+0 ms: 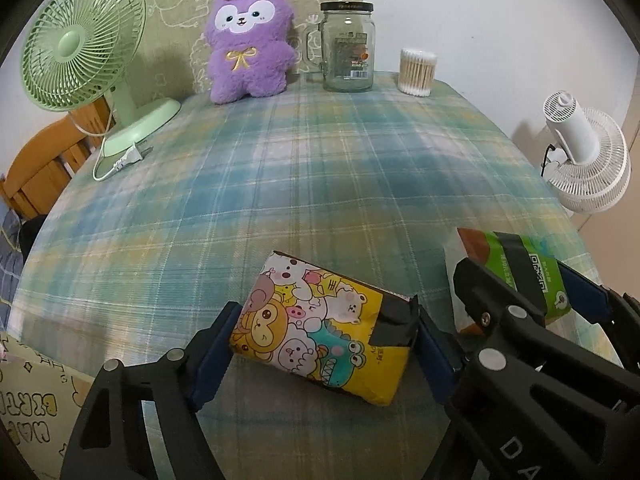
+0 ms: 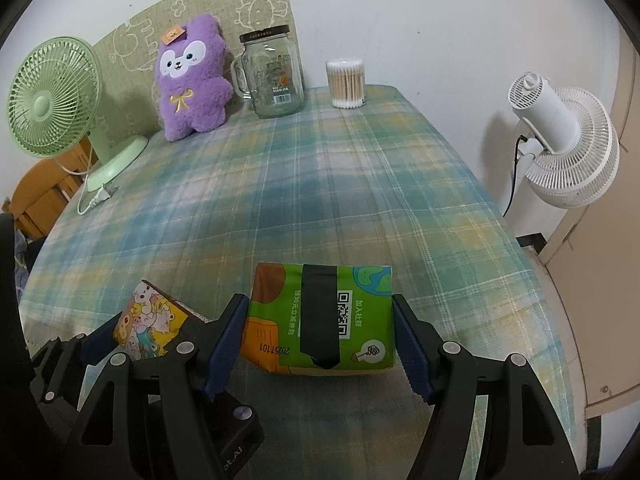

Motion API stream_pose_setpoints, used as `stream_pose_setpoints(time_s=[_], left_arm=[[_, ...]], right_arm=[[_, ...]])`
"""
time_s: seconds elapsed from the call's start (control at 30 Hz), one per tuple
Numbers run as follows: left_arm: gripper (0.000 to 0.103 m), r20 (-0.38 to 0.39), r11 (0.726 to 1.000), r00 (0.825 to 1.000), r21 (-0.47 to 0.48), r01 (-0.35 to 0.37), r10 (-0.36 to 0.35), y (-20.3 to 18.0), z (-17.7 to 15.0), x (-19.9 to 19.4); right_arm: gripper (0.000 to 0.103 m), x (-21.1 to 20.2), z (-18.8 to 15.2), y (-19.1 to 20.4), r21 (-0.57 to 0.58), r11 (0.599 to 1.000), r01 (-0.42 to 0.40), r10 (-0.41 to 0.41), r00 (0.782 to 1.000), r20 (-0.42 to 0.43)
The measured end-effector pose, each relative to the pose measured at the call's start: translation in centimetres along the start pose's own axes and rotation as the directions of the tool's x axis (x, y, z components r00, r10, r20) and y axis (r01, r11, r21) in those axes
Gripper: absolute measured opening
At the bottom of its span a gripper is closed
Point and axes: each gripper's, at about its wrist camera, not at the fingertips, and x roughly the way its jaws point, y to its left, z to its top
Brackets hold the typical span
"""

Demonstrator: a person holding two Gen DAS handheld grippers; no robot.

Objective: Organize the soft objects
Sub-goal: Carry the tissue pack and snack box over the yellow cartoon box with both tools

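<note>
Two soft tissue packs lie side by side at the near edge of the plaid-covered table (image 1: 320,168). The yellow cartoon pack (image 1: 320,328), on the left, lies tilted between the blue pads of the left gripper (image 1: 324,350); both pads touch its short ends, so the pack is clamped. The green pack (image 2: 320,316), on the right, bears a black tape strip and a printed code; the right gripper (image 2: 320,340) has its pads pressed against both sides, holding it. The two packs lie near each other but apart. At the far edge stand, from left to right, a green desk fan (image 1: 84,64), a purple plush toy (image 1: 248,40) leaning on a patterned board, a lidded glass jar (image 1: 348,48) and a tub of cotton swabs (image 1: 417,71). A white fan (image 2: 560,136) stands beyond the table's right side.
</note>
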Motion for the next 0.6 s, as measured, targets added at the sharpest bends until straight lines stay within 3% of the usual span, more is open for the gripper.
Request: stream_pose_setpoints(time_s=[0.6], left_arm=[[0.082, 0.061, 1.0, 0.998, 0.016, 0.014, -0.015, -0.7, -1.4, -3.9]], right_arm=[[0.073, -4.3, -1.4, -0.5, 0.003, 1.0, 0.016, -0.016, 0.998, 0.053]])
